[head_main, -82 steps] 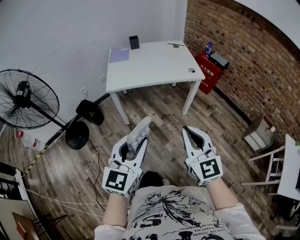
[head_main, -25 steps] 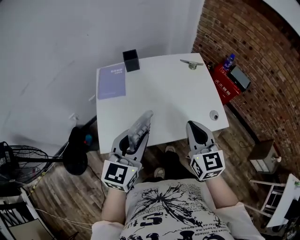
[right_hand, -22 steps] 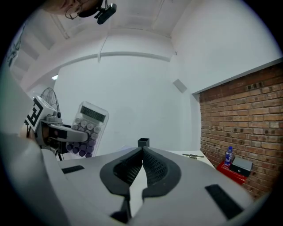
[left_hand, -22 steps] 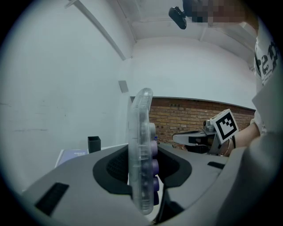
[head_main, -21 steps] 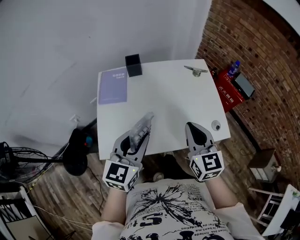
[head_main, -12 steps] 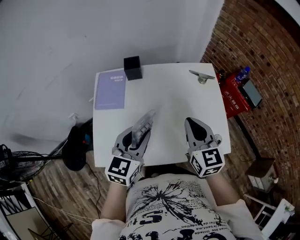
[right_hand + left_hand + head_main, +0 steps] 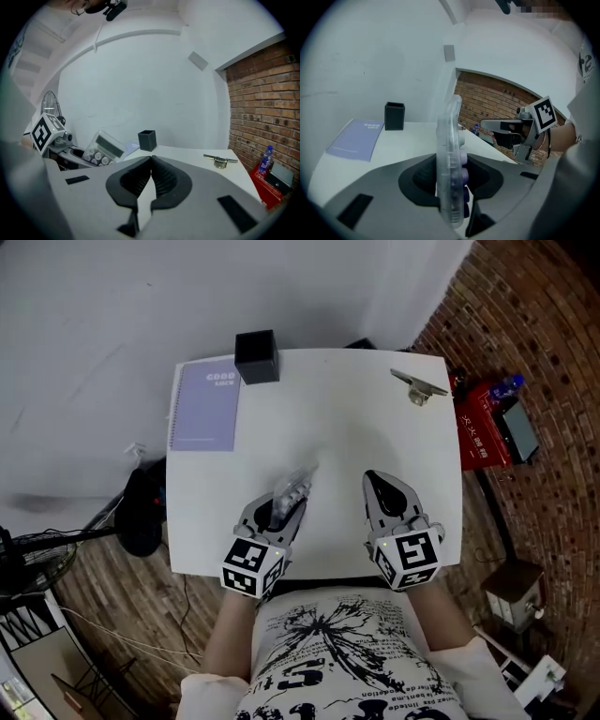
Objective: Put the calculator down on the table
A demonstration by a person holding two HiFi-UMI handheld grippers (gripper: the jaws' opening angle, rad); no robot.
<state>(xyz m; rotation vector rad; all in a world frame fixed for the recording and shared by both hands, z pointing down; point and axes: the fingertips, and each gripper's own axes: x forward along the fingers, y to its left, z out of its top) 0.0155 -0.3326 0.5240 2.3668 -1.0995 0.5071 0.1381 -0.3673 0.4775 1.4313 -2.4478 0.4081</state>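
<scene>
Head view: left tool [image 7: 285, 504] pinches the clear calculator [image 7: 298, 480], right tool [image 7: 374, 478] pressed together, notebook [image 7: 204, 409] reads "GOOD".

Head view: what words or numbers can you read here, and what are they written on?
"GOOD": on the purple notebook; the smaller line under it is too small to read.
On the red box: white signs, too blurred to read.
On the shirt: black print, not readable.
On the calculator: keys and screen too small to read.
</scene>
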